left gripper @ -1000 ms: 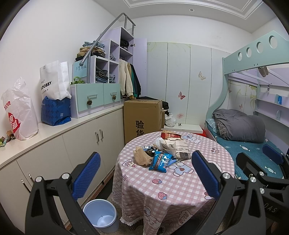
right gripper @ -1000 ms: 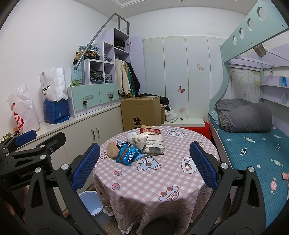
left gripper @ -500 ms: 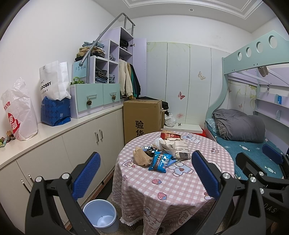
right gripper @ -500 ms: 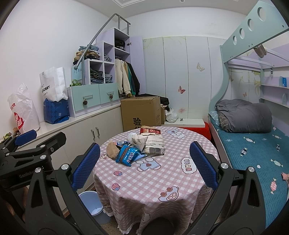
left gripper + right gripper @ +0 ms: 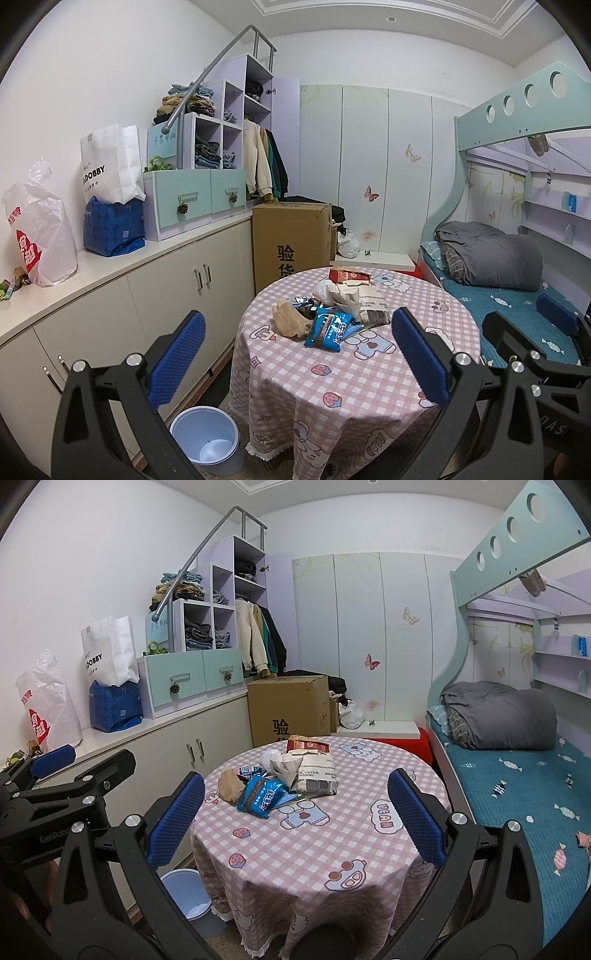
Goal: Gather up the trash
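Left wrist view: left claw (image 5: 295, 354) spread, empty; heap of crumpled wrappers and paper trash (image 5: 332, 310) untouched on round pink checked table (image 5: 362, 376); pale blue plastic bin (image 5: 207, 439) nearly empty.

Right wrist view: right claw (image 5: 295, 812) spread, empty. Nothing collected yet.

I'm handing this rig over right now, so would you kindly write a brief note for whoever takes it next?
Left gripper: jaws open, empty, held short of the table.
Right gripper: jaws open, empty.
Trash sits piled on the round table with the pink checked cloth: blue snack wrapper, tan crumpled paper bag, printed paper bag, red packet.
Light blue plastic bin stands on the floor left of the table.
Nothing picked yet; every piece remains.
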{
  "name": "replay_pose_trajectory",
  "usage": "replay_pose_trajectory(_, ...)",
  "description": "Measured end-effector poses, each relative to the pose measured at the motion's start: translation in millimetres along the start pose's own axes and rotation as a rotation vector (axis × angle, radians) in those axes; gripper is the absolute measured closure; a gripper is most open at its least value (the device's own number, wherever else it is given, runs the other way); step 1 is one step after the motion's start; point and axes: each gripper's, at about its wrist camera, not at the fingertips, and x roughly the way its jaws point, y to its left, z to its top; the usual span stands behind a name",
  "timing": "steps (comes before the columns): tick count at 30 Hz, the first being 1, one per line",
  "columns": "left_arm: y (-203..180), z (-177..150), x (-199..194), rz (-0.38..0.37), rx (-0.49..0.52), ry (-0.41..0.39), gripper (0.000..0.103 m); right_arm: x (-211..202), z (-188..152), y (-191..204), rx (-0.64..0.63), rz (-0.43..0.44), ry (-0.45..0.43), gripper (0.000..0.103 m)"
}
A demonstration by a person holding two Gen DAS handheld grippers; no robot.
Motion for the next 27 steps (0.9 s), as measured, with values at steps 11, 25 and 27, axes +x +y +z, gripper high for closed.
replay_pose_trajectory(11, 8, -9, 17, 0.004, -0.003, 0.020, 0.004, 13, -19, 0, 0.008, -0.001, 0.015, 0.006)
replay_pose_trajectory(25, 23, -19, 46, 0.000, -0.016, 0.089, 0.004, 38, -24, -14, 0.046, -0.006, 0.077, 0.006)
replay_pose_trajectory(27, 30, -21, 56, -0.003, -0.020, 0.114, 0.004, 47, -26, -15, 0.049, 0.000, 0.096, 0.006)
